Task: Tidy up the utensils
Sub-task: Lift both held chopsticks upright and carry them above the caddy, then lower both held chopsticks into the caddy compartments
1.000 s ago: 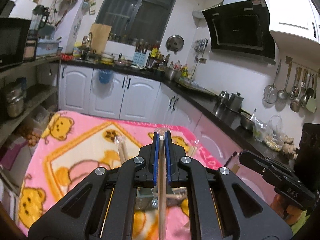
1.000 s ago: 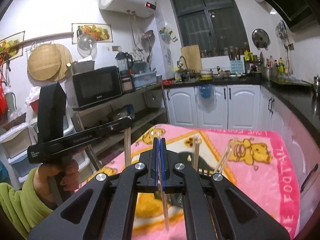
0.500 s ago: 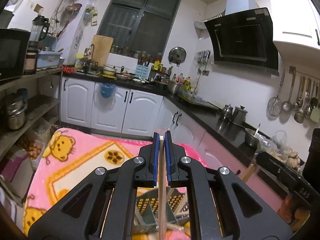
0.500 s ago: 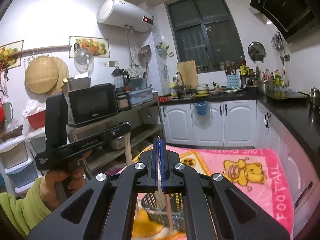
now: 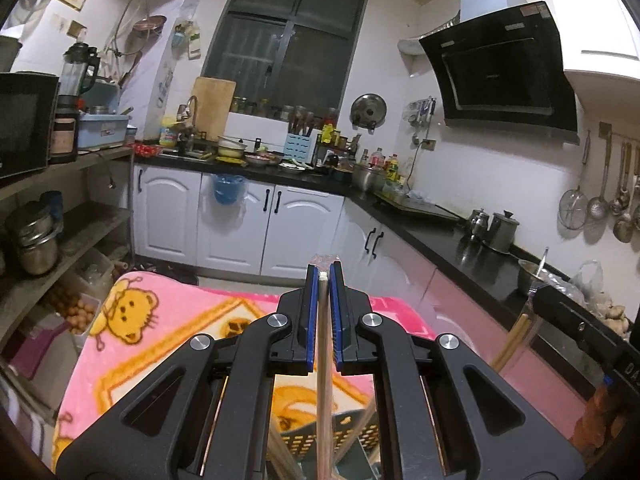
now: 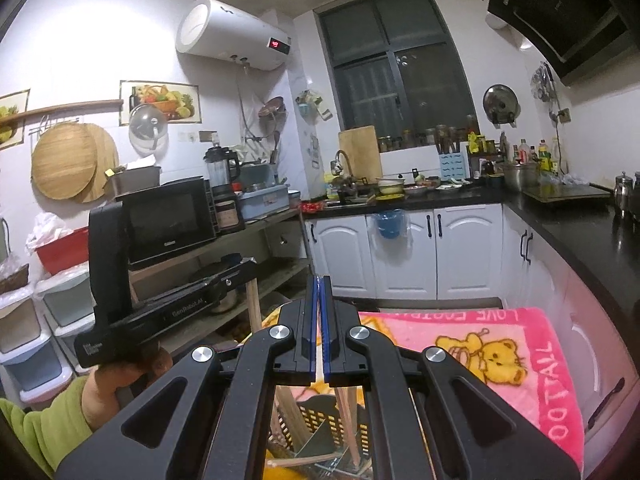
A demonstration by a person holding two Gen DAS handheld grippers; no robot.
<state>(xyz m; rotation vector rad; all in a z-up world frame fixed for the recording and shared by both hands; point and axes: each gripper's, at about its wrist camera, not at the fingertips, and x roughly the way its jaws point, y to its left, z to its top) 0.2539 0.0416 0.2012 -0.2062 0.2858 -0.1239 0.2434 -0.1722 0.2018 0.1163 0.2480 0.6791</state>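
My left gripper [image 5: 323, 276] is shut on a pair of wrapped wooden chopsticks [image 5: 323, 380] that hang down toward a black slotted utensil basket [image 5: 320, 442] on the pink blanket. My right gripper [image 6: 319, 284] is shut on another thin wrapped chopstick pair [image 6: 319, 364], held above the same basket [image 6: 316, 416], which holds several chopsticks [image 6: 294, 414]. The left gripper also shows from the side in the right wrist view [image 6: 168, 308], with its chopsticks [image 6: 253, 312] hanging below. The right gripper's body shows at the right edge of the left wrist view [image 5: 580, 332].
A pink bear-print blanket [image 6: 500, 344] covers the table. A black kitchen counter [image 5: 448, 236] with white cabinets runs along the right and back. A shelf with a microwave [image 6: 168, 220] stands on the left. Ladles hang on the right wall [image 5: 600, 204].
Both grippers have risen and tilted up with their chopsticks; the table and basket have dropped low in both views and more of the kitchen walls shows.
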